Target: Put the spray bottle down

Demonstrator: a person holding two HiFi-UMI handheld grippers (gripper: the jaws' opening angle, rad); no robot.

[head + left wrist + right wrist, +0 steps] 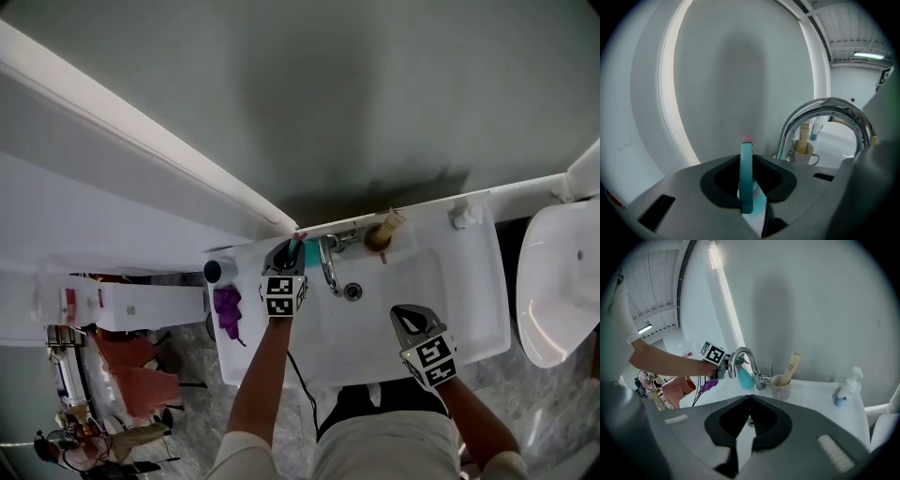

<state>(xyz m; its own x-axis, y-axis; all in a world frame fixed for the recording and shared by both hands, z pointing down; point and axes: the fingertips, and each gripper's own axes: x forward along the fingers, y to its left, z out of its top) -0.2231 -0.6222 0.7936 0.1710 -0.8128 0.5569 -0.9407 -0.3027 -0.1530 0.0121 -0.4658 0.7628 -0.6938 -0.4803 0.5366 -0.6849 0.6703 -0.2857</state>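
My left gripper [284,255] pinches the spray bottle [308,253] upright over the sink [469,291] ledge's back-left corner, just left of the faucet [328,264]. Ledge lies straight below. Right gripper [412,321] pressed together, empty, farther off.

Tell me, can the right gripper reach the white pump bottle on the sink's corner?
Probably yes. The right gripper is empty, and only bare white sink lies between it and the white pump bottle. Its fingers are shut, so they must open first.
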